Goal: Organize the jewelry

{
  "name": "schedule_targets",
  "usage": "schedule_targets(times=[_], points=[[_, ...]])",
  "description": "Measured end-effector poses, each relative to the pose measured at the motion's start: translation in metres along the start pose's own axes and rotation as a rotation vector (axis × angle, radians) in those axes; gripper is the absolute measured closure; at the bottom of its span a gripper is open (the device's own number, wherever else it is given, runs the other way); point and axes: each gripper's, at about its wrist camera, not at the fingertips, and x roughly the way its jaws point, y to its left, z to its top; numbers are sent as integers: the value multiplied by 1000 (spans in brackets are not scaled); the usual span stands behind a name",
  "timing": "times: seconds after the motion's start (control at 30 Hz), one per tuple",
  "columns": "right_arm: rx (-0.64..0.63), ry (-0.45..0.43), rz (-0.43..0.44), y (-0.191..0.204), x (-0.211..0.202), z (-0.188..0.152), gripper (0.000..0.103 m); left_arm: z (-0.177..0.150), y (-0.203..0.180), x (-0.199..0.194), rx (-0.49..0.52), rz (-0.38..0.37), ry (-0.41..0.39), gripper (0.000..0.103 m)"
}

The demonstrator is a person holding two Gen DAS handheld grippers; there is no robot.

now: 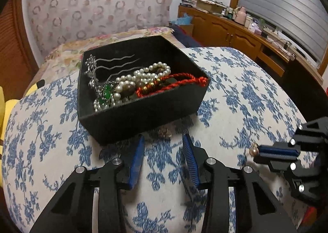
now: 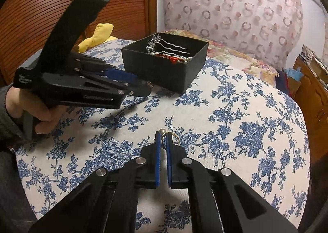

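- Blue-flowered woven cloth [image 2: 235, 97] covers the rounded surface, with a ring-patterned curtain [image 2: 235, 7] behind.
- Pinched between the right gripper [image 2: 163, 136] pads is a small gold ring with a bead [image 2: 164, 133]; the blue ribbed fingers [image 2: 157, 151] stand narrow, closed on it, and a thin gold hoop pokes out past the right finger.
- Ahead and left of those fingers sits a square matte black box [image 2: 164, 75].
- It holds pearl strands [image 1: 131, 83], a twisted red cord [image 1: 180, 83] and wavy silver hairpins [image 1: 114, 63].
- The left gripper [image 1: 164, 149] spreads wide and holds nothing, tips just short of the box's near wall.
- A small dull gold trinket [image 1: 164, 132], blurred, lies on the cloth between those tips and the box.
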Motion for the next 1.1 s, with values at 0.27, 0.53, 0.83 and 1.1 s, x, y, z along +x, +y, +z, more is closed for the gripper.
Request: schedule_targets(times=[0.27, 0.53, 0.83, 1.1], points=[[13, -6, 4, -4, -2, -2, 97, 4, -7, 9, 10, 28, 8, 76], [13, -9, 4, -5, -3, -3, 97, 2, -10, 8, 17, 42, 3, 89], [10, -24, 2, -6, -4, 11, 97, -7, -7, -19, 11, -14, -18, 89], [-15, -99, 6, -4, -10, 50, 97, 9, 3, -52, 7, -27, -104, 89]])
